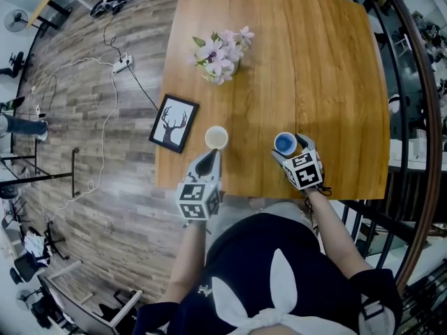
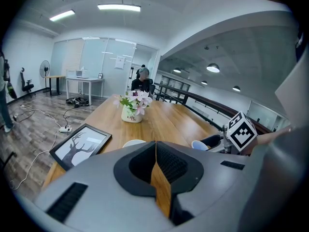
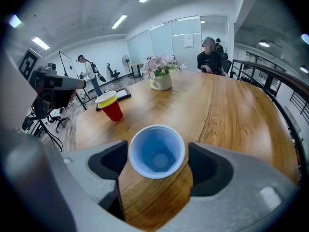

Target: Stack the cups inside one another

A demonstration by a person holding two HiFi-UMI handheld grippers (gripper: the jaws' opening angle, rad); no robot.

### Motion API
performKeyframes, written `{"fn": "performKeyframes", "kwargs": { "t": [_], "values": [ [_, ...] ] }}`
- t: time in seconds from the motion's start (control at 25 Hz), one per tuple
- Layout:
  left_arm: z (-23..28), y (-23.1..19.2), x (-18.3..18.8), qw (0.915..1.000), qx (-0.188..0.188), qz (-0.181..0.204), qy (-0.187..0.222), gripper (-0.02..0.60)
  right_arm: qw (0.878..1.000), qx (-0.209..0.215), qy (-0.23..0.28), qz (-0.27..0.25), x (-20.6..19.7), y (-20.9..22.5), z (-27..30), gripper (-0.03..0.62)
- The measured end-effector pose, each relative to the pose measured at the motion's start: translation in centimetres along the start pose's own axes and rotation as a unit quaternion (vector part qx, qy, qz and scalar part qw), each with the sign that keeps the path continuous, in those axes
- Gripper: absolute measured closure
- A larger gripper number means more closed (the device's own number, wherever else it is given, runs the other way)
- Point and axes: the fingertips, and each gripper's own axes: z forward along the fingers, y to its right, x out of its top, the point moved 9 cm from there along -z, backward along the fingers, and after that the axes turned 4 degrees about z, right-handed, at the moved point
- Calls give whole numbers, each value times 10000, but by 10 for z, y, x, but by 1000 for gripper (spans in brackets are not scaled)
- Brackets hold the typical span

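Right gripper view: the right tool (image 3: 157,164) has its jaws apart, and the blue cup (image 3: 155,149) stands upright between them, mouth up, on the desk (image 3: 231,110)
Grip: a gap shows between the cup and the right-hand jaw, so the cup is not clamped
Left gripper view: the left tool (image 2: 155,146) has its jaws pressed together, holding nothing, with only a thin seam between them
Red cup (image 3: 112,109): upright with a pale rim, just beyond the left tool's tips near the desk's front edge, well apart from the blue cup
Framed deer picture (image 2: 81,145): flat at the desk's left edge, near the red cup
Flower vase (image 3: 161,79): farther up the desk, holding pink and white blooms
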Motion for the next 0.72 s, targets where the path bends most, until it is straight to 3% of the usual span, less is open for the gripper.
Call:
{"fn": "performKeyframes", "kwargs": {
  "t": [0.24,0.72],
  "values": [
    [1,0,0,10000,-10,-17,-2,560,10000,27,-44,-78,0,1,1,238],
    [0,0,-1,10000,-55,11,56,560,9999,27,14,-143,3,0,-6,240]
  ]
}}
